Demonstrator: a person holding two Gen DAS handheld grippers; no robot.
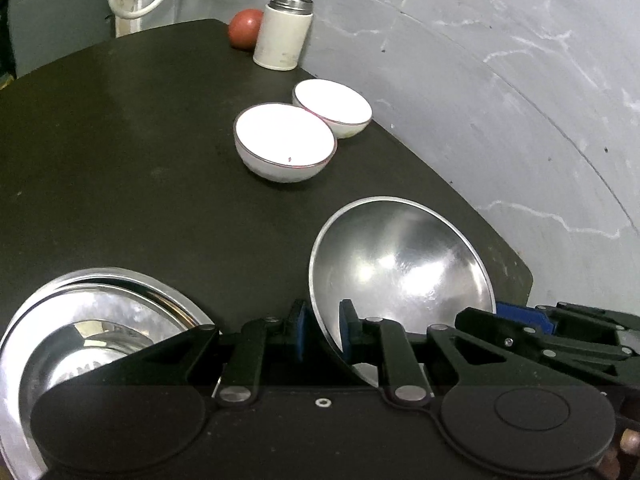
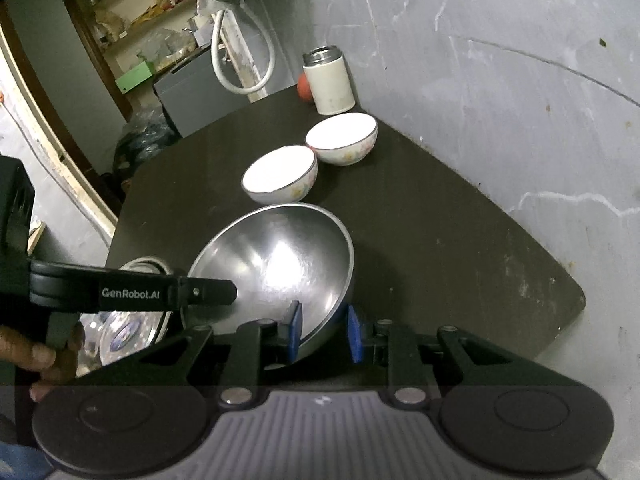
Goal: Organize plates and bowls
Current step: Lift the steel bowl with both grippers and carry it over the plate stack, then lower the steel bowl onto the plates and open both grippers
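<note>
Far L on the dark table [image 1: 120, 152]: steel plates [image 1: 100, 312] stacked w/ a small steel bowl nested on top, then the L gripper [image 1: 323, 332], pads narrowed onto the near rim of the big steel bowl [image 1: 400, 268], which sits tilted. Same bowl is also pinched by the R gripper [image 2: 325, 332] at its R-side rim, one blue pad inside the wall & one outside, jaws nearly closed on it. Behind it two white bowls [image 1: 286, 142] [image 1: 332, 106] stand upright, side by side, rims touching or nearly so, then a white canister [image 1: 284, 32] w/ a red ball [image 1: 245, 28] at the back by the grey wall [image 1: 500, 80].
</note>
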